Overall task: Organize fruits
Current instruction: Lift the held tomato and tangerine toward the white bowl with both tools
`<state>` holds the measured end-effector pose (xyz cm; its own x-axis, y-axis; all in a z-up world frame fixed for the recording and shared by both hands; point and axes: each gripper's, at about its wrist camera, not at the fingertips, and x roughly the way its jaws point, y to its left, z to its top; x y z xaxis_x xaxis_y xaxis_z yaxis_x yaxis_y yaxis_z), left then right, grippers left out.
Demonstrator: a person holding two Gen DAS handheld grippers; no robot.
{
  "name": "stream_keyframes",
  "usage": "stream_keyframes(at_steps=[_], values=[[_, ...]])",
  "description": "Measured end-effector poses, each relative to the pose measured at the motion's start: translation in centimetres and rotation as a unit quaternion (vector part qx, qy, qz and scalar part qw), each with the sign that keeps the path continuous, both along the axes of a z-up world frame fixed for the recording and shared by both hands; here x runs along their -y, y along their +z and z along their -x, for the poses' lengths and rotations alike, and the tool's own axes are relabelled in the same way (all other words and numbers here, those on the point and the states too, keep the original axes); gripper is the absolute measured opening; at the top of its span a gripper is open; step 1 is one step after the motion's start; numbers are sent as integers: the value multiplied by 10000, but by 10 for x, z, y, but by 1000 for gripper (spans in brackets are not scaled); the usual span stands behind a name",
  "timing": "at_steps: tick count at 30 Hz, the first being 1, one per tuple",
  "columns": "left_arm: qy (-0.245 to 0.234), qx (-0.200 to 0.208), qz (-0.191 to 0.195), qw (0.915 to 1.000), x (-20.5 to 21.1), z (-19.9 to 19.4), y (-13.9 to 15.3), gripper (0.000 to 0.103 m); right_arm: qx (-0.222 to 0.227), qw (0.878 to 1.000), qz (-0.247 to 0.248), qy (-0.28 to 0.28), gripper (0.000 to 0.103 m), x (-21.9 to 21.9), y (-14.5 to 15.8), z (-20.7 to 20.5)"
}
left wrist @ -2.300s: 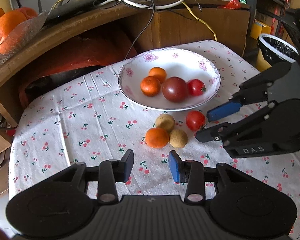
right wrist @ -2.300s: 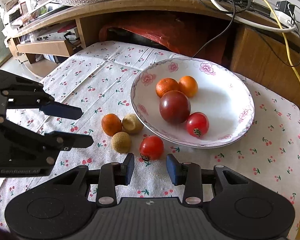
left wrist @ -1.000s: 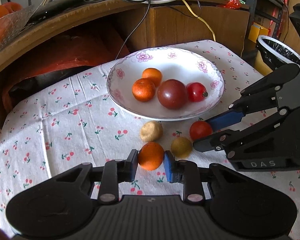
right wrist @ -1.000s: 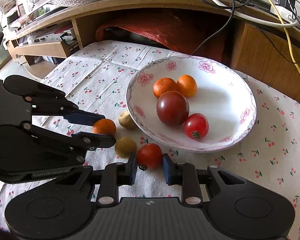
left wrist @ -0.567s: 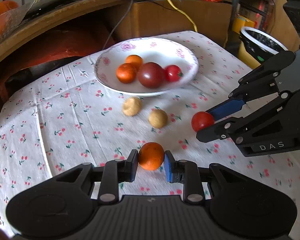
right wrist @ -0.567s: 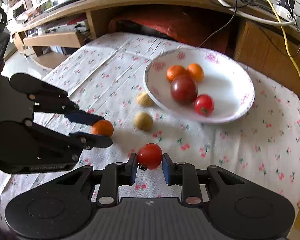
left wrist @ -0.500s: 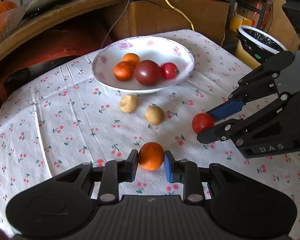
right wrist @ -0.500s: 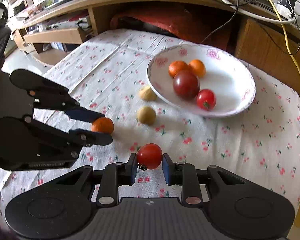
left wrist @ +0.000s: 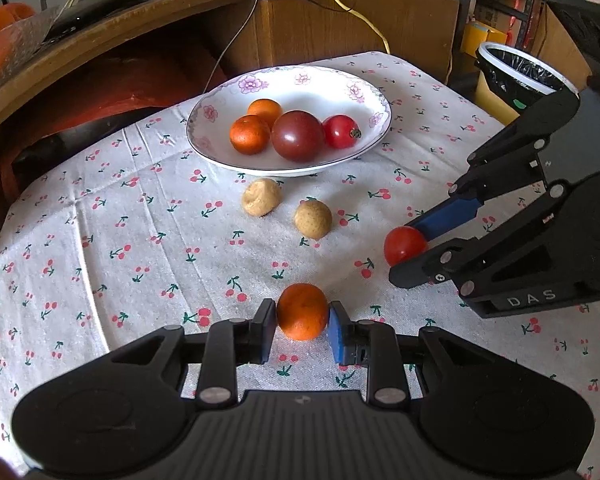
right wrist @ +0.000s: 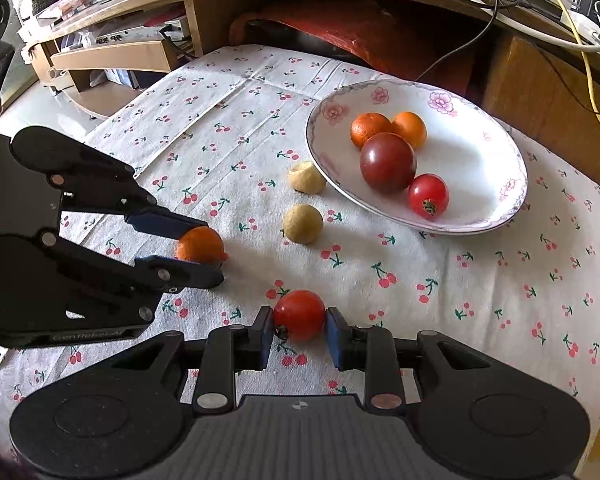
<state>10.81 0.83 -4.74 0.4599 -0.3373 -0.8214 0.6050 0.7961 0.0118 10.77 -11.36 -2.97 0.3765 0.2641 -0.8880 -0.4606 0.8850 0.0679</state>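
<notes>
My left gripper (left wrist: 302, 326) is shut on a small orange (left wrist: 302, 311), held above the cloth in front of the bowl. My right gripper (right wrist: 299, 330) is shut on a red tomato (right wrist: 299, 314); from the left wrist view that tomato (left wrist: 404, 245) shows at the right between the other gripper's fingers. The white flowered bowl (left wrist: 364, 92) (right wrist: 492, 148) holds two oranges (left wrist: 249, 134), a dark purple tomato (left wrist: 298, 135) and a red tomato (left wrist: 341, 131). Two tan round fruits (left wrist: 261, 202) (left wrist: 313, 219) lie on the cloth just in front of the bowl.
The table wears a white cherry-print cloth (left wrist: 100, 220). Behind it runs a wooden shelf (left wrist: 112, 36) with cables and a glass dish of oranges (left wrist: 0, 36) at the left. A lined bin (left wrist: 516, 72) stands off the table's far right corner.
Both grippers closed on their fruits, the left on the orange and the right on the tomato, then lifted and drew back from the bowl. The two tan fruits stayed on the cloth.
</notes>
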Motion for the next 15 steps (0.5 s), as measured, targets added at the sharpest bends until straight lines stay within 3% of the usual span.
stream_keyframes(at_steps=[15], values=[[301, -115, -104, 9994, 9, -4, 8, 34, -58, 9999, 87, 6, 22, -1, 6, 2]])
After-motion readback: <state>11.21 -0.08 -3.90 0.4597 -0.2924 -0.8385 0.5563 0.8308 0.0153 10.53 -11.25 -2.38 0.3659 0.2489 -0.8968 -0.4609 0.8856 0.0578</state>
